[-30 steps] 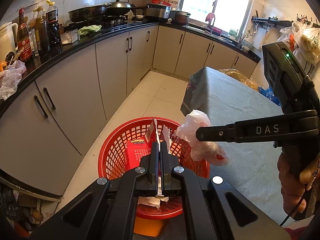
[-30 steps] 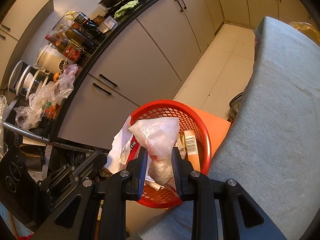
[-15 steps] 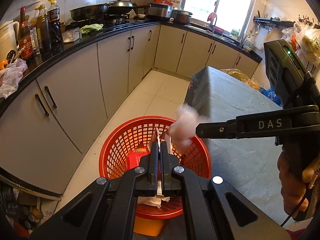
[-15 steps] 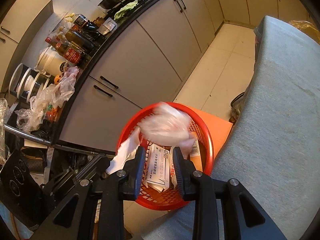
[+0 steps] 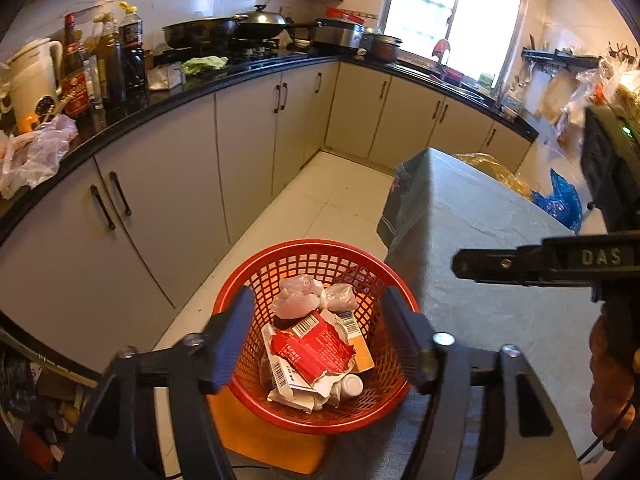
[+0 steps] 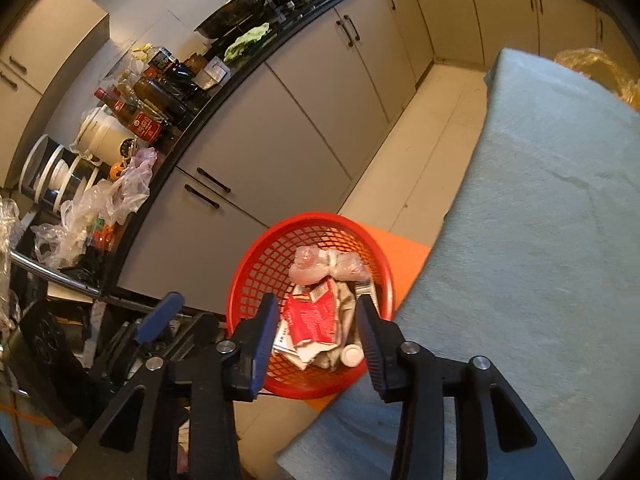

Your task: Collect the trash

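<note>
A red mesh basket point(image 5: 256, 276) stands on an orange stool beside the table; it also shows in the right wrist view point(image 6: 260, 264). Inside lie a crumpled clear plastic bag point(image 5: 298, 300) point(image 6: 316, 266), a red torn packet point(image 5: 312, 348) point(image 6: 310, 316), white boxes with barcodes and a small white bottle point(image 5: 352, 384). My left gripper point(image 5: 318, 304) is open and empty above the basket. My right gripper point(image 6: 316, 312) is open and empty above the basket too; its side shows at the right of the left wrist view point(image 5: 520, 266).
A table with a grey-green cloth point(image 6: 552, 216) lies right of the basket. A black counter point(image 5: 168, 96) with bottles, a kettle, pans and plastic bags runs along beige cabinets on the left. A blue bag point(image 5: 560, 200) sits beyond the table.
Both grippers opened. The plastic bag dropped from my right gripper into the basket, and the paper scrap left my left gripper. My right gripper drew back to the right.
</note>
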